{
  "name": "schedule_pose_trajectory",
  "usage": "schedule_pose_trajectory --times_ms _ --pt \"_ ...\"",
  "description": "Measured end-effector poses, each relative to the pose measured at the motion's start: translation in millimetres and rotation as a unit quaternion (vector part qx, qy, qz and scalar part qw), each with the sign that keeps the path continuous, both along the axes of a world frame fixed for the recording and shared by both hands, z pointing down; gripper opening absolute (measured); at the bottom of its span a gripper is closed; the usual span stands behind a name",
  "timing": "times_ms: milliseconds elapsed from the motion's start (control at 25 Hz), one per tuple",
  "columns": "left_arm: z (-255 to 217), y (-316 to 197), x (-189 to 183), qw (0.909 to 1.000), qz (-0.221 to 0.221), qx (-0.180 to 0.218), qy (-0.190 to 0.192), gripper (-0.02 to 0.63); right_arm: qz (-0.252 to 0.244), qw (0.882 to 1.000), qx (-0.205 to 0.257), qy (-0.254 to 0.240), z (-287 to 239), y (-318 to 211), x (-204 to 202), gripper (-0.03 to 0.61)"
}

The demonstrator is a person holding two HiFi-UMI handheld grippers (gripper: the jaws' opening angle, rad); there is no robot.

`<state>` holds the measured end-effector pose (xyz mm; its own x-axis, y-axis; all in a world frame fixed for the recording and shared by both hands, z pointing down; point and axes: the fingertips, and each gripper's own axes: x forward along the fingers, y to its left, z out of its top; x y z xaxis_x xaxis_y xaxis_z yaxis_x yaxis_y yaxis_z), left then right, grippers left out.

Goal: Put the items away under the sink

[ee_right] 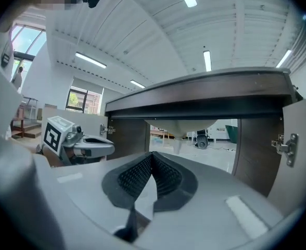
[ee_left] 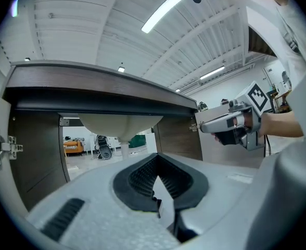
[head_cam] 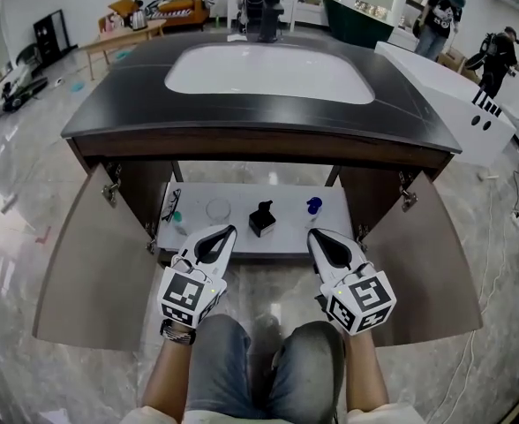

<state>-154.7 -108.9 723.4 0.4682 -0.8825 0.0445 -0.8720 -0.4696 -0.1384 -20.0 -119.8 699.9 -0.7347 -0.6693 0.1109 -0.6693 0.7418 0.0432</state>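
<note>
Near, the left gripper (head_cam: 227, 231) and right gripper (head_cam: 313, 234) are each closed and empty, ribbed black pads (ee_left: 142, 176) pressed together. Only the head view shows the items beyond them: a black block (head_cam: 261, 219), a blue piece (head_cam: 313, 206) and a clear disc (head_cam: 218, 208) on the white shelf (head_cam: 282, 241). The gripper views show the rounded basin underside (ee_left: 119, 124) instead.

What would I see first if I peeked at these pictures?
Probably the two white tools low in the head view: the left gripper and the right gripper, both shut and empty. Just past them the cabinet doors stand wide open on a white shelf holding a black item, a blue item and a clear cup. Above is a white sink basin in a dark countertop.
</note>
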Motion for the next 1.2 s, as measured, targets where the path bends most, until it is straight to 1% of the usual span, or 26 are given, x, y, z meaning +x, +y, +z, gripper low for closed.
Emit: schedule_pose_trajectory --times_ms 120,200,440,520,880,1200 --pt "-10 11 2 1.0000 0.005 0.009 -0.002 0.003 -0.014 1.000 0.009 -0.002 -18 17 0 0.006" --pt "-18 17 1 0.9999 0.006 0.013 -0.004 0.002 -0.014 1.000 0.014 -0.002 -28 24 3 0.006" --pt "-39 30 0 0.9993 0.002 0.037 -0.009 0.002 -0.017 1.000 0.004 -0.018 -42 36 11 0.006" --pt "-42 33 0 0.9992 0.001 0.041 -0.006 0.003 -0.017 1.000 0.005 -0.016 -42 38 10 0.006" --pt "-34 37 -7 0.9994 -0.002 0.032 -0.007 0.002 -0.018 1.000 0.012 0.016 -26 39 -3 0.006" --pt "-26 35 -8 0.9997 0.000 0.024 -0.007 0.002 -0.011 1.000 0.005 0.017 -19 36 -2 0.005"
